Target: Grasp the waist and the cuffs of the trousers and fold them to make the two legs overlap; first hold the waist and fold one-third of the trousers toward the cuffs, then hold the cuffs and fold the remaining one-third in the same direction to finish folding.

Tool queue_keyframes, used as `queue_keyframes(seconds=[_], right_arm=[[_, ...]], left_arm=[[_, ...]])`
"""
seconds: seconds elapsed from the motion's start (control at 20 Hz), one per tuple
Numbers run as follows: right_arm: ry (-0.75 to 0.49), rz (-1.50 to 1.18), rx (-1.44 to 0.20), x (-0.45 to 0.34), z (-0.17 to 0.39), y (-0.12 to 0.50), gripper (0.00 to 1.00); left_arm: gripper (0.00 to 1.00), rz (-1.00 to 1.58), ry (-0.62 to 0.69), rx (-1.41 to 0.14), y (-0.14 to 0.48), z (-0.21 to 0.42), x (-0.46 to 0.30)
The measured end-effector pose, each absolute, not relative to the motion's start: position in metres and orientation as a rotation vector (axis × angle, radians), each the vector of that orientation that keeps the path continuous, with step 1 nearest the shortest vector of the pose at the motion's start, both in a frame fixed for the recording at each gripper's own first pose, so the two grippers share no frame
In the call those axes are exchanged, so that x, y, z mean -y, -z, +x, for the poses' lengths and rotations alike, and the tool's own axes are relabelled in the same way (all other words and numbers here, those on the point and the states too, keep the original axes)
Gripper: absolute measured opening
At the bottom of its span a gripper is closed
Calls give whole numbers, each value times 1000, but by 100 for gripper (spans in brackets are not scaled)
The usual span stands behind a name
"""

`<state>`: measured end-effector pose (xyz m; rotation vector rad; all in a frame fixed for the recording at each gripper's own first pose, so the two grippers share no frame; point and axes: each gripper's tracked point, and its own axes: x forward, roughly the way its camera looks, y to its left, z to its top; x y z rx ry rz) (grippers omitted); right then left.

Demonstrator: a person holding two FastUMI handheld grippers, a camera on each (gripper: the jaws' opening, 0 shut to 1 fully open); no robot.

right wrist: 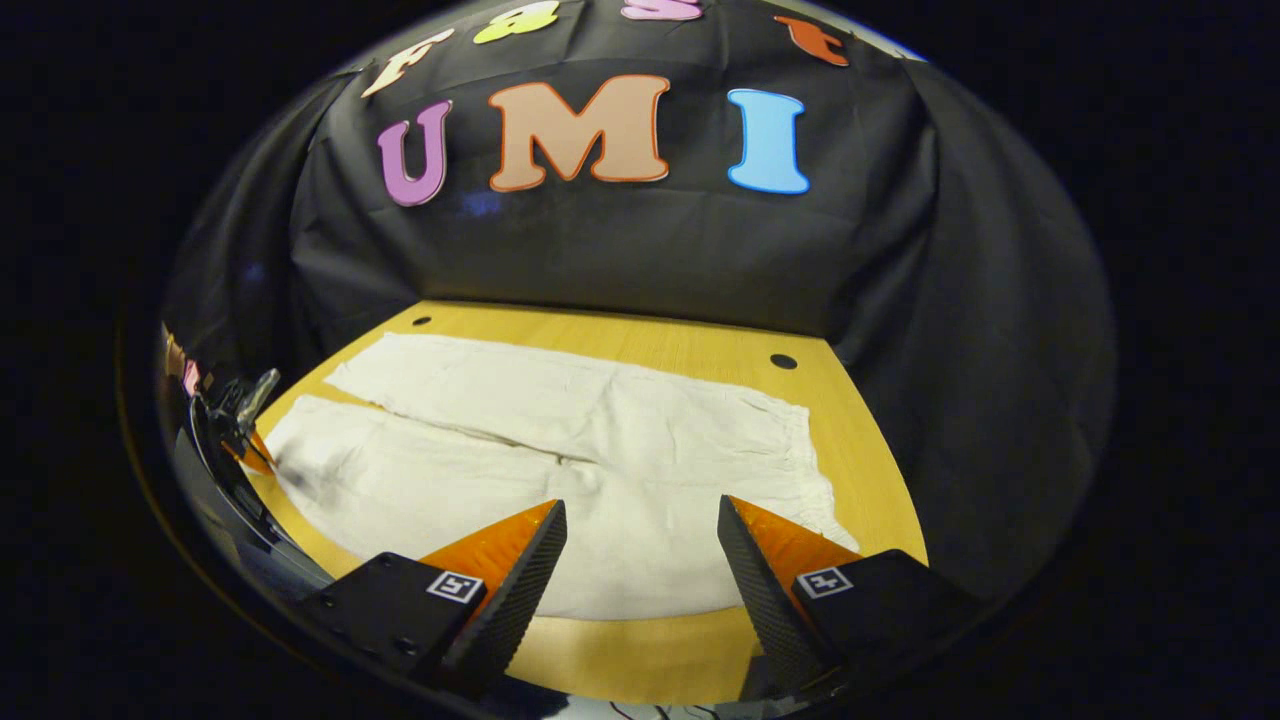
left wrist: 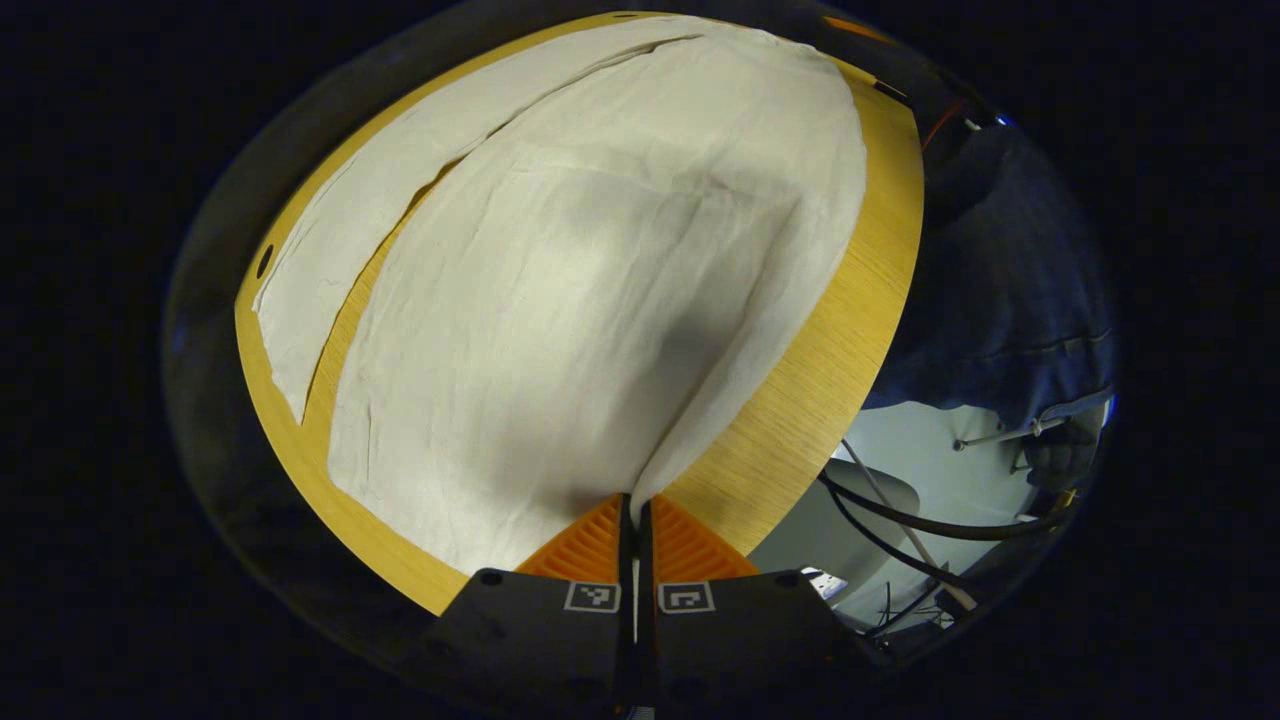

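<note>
Left gripper (left wrist: 634, 505) has its two fingers pinched together on a corner of the trousers (left wrist: 600, 300), at a cuff near the table's (left wrist: 800, 400) edge. Right gripper (right wrist: 640, 560) hangs above the waist end, fingers spread wide and holding nothing. One pair of pale trousers lies flat on one wooden table, two legs side by side with a narrow gap. Someone's dark sleeve (left wrist: 1010, 280) shows beyond the table, cut off.

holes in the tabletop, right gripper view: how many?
2. One hole near the far left corner of the table, one hole near the far right. The trousers may cover others.
</note>
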<state>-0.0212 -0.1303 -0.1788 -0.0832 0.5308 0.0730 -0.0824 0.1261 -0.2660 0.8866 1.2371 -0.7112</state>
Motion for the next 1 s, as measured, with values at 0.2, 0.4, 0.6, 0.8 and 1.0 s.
queue_keyframes(seconds=[0.2, 0.4, 0.6, 0.8, 1.0], right_arm=[[-237, -290, -681, 152, -28, 218, 98], [-401, -488, -818, 166, -31, 250, 98], [-564, -594, -960, 169, -41, 284, 98], [-626, -670, -1054, 180, -37, 312, 99], [-670, -693, -1127, 182, -42, 327, 98]], left_arm=[[0, 856, 692, -1250, 267, -83, -125], [0, 860, 675, -1268, 268, -83, -125], [0, 871, 668, -1286, 269, -82, -125], [0, 870, 666, -1304, 269, -82, -126], [0, 855, 666, -1319, 270, -81, -126]])
